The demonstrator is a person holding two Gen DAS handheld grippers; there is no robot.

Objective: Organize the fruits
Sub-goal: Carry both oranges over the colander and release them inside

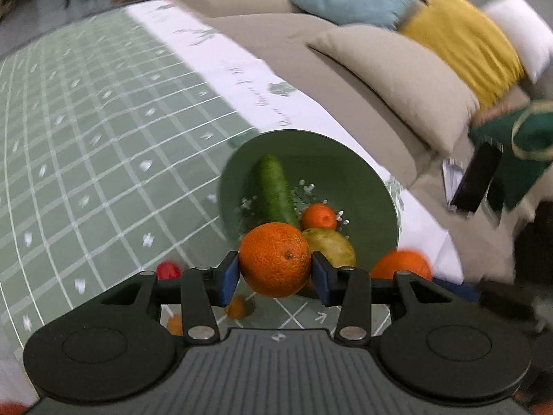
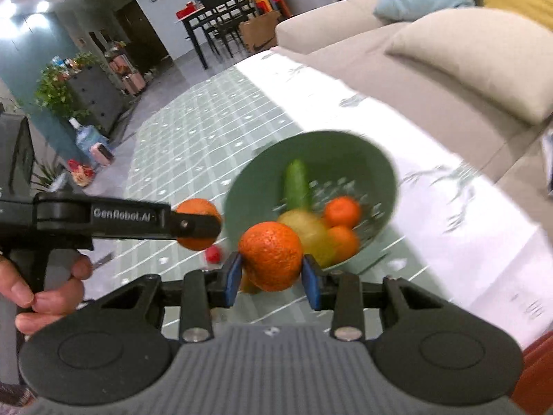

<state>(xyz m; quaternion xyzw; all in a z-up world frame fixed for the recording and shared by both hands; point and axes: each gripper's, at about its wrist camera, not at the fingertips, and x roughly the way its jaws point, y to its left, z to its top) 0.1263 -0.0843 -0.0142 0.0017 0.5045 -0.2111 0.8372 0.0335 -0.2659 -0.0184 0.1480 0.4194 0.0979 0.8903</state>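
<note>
The desk [image 2: 193, 145], under its green checked cloth, carries my green bowl [image 2: 380, 173] toward its far right, beside the sofa [image 2: 432, 79]. In the bowl lie a cucumber [image 1: 276, 190], a yellow-green fruit [image 1: 335, 245] and small oranges [image 2: 342, 211]. My left gripper [image 1: 275, 271] has its jaws clamped on a large orange [image 1: 274, 264] just near the bowl; my right gripper [image 2: 271, 273] grips another orange [image 2: 271, 256].
</note>
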